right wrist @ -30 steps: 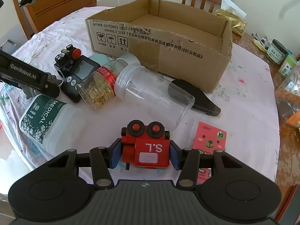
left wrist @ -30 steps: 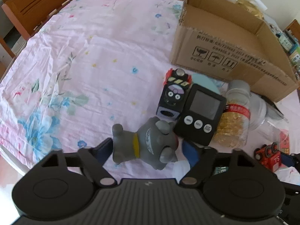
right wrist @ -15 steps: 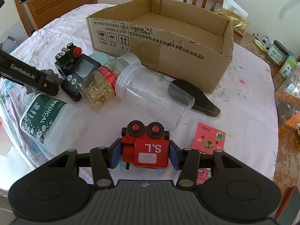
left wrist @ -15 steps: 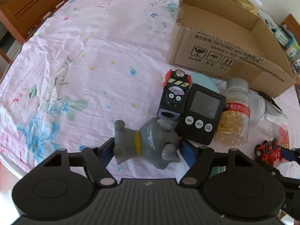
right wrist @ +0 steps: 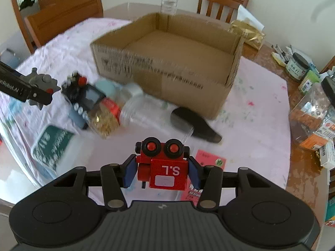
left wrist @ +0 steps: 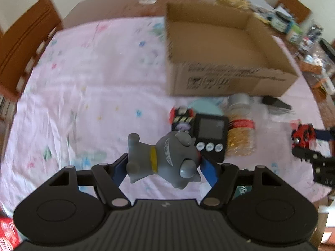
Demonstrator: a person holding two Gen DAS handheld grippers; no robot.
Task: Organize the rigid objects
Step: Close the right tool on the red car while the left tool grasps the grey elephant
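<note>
My left gripper [left wrist: 165, 170] is shut on a grey toy animal [left wrist: 161, 159] with a yellow collar, held lying sideways above the pink floral cloth [left wrist: 94, 79]. A red toy train [right wrist: 163, 165] marked "S.L" sits between the blue pads of my right gripper [right wrist: 162, 172], which is shut on it and holds it off the table. Ahead of both stands an open cardboard box [left wrist: 219, 48] [right wrist: 173, 62] with nothing visible inside. The right gripper with the red train [left wrist: 303, 135] shows at the right edge of the left wrist view.
On the cloth before the box lie a black toy block [left wrist: 181, 118], a black timer [left wrist: 210, 136], a jar of yellow capsules [left wrist: 240, 133], a clear jar [right wrist: 146, 113], a dark oval object [right wrist: 192, 125], a green-labelled bottle [right wrist: 52, 146] and a pink card [right wrist: 209, 161]. Chairs and clutter ring the table.
Both grippers have risen with their toys, so the table looks farther below and more of the box's inside shows. The left gripper has rolled, tilting the grey animal.
</note>
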